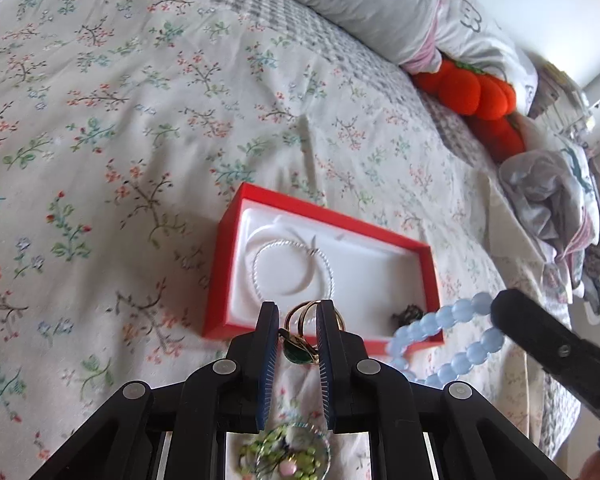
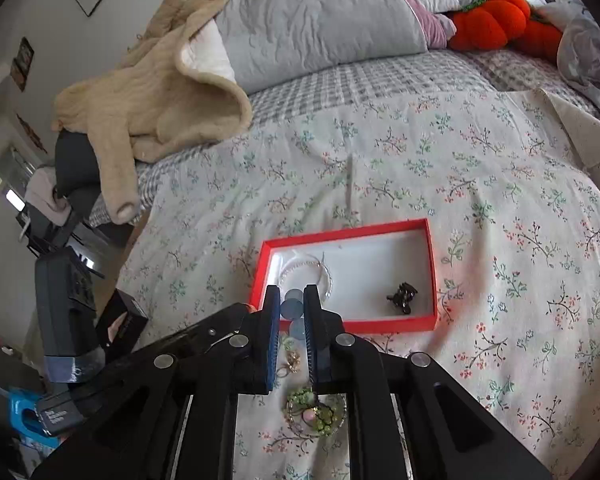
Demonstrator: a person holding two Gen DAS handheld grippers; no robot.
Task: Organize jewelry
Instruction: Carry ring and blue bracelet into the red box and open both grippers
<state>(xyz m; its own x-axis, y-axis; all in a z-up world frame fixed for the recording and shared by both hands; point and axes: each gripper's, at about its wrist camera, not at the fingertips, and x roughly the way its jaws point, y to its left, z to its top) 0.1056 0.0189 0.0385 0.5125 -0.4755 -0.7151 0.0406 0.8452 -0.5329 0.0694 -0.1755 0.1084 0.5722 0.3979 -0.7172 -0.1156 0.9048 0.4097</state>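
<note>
A red jewelry box (image 1: 219, 264) with a white lining lies open on the floral bedspread; it also shows in the right wrist view (image 2: 431, 268). Inside lie a silver bangle (image 1: 260, 258) and a small dark piece (image 2: 402, 295). My left gripper (image 1: 298, 310) is shut on a gold ring with a green stone (image 1: 300, 344), held just above the box's near edge. My right gripper (image 2: 292, 292) is shut on a pale blue bead bracelet (image 1: 440, 324), near the box's near rim. A green beaded piece (image 2: 316, 412) and a small gold item (image 2: 293, 360) lie on the bedspread below the grippers.
Grey pillows (image 2: 320, 20) and a beige sweater (image 2: 152, 92) lie at the head of the bed. An orange plush (image 1: 476, 96) sits beside the pillows. Crumpled fabric (image 1: 548, 200) lies at the right edge. The bed's left edge drops to cluttered dark objects (image 2: 68, 312).
</note>
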